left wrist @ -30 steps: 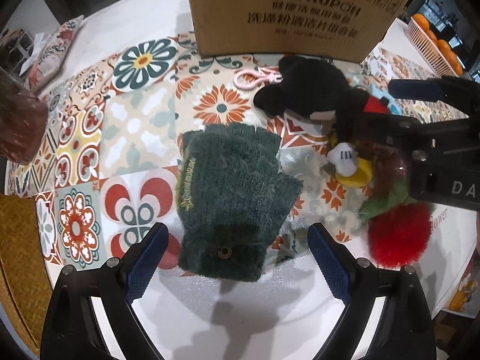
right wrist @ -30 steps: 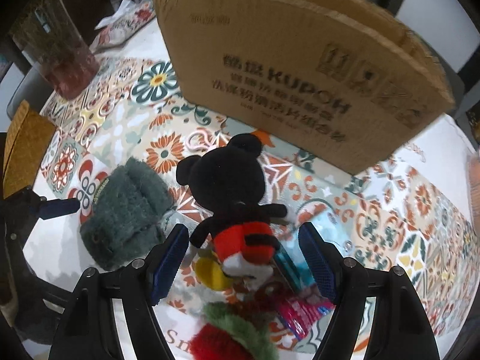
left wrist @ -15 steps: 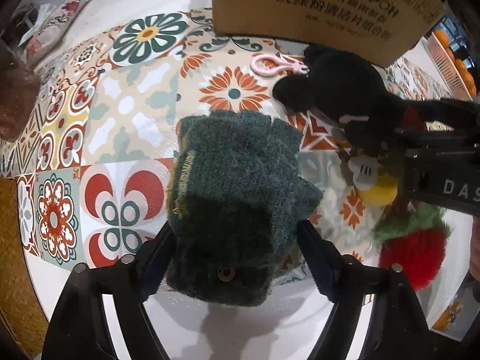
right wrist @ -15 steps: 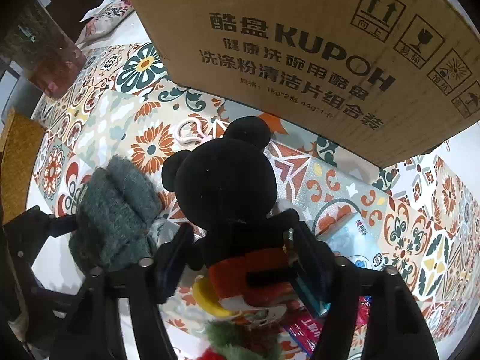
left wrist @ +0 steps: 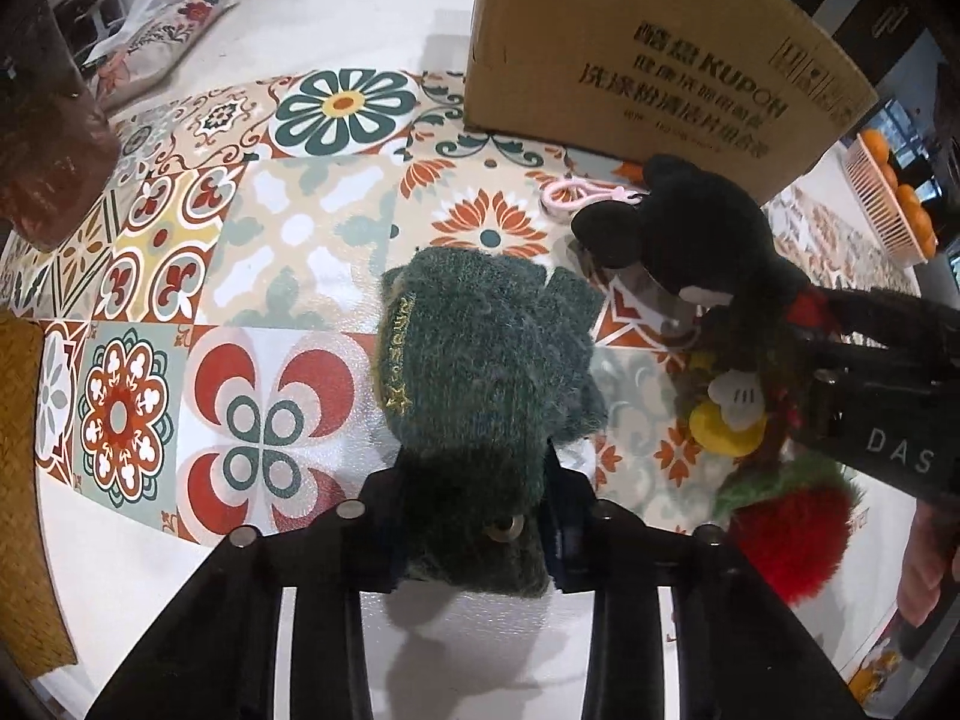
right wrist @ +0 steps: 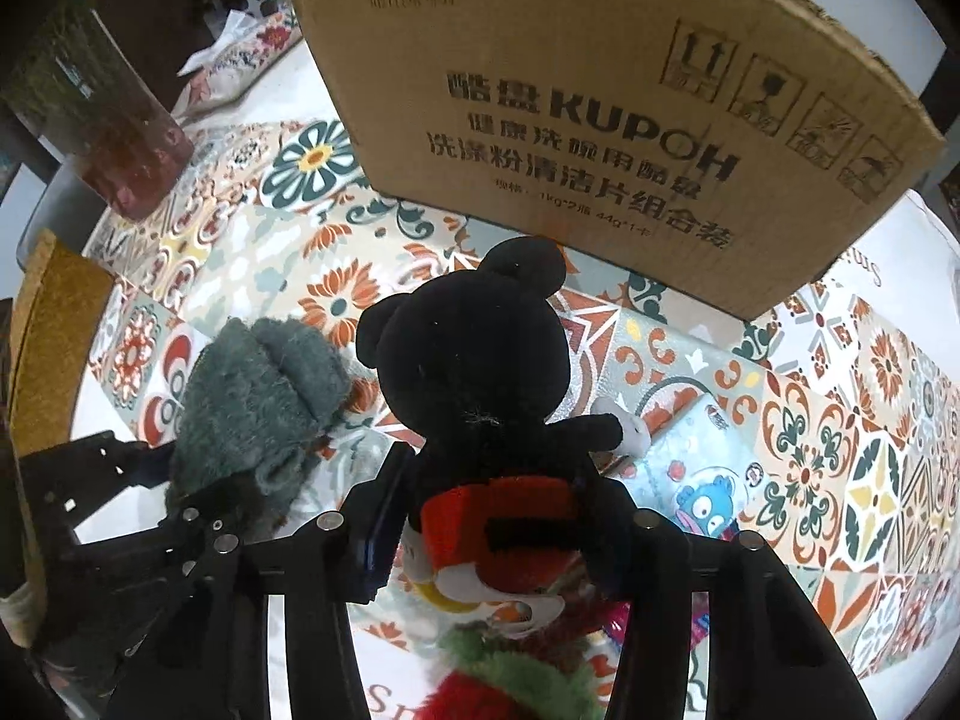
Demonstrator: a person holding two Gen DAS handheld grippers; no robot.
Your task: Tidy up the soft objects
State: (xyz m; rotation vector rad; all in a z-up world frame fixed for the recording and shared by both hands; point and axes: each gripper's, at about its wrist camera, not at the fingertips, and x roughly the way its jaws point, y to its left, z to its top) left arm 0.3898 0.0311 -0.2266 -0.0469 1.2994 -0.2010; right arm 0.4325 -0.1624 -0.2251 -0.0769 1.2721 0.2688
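left tool [left wrist: 474,534]: jaws have just been closing, now clamped on the cuff end of the green knit glove [left wrist: 480,372], button side toward the camera. the knit bunches between the pads; light, limp, will droop from the grip, so a hold near the cuff looks sound. right tool [right wrist: 492,516]: jaws have just been closing, now pinching the black mouse plush [right wrist: 474,354] round its red-shorted waist. plush is light and squashy; the waist is the narrowest, firmest place to take it. both things sit mid-bench on the patterned tile cloth [left wrist: 240,252], just beside each other. cardboard box [right wrist: 600,138] stands toward the far edge, likely the drop spot. red furry strawberry [left wrist: 792,534] lies near the near edge.
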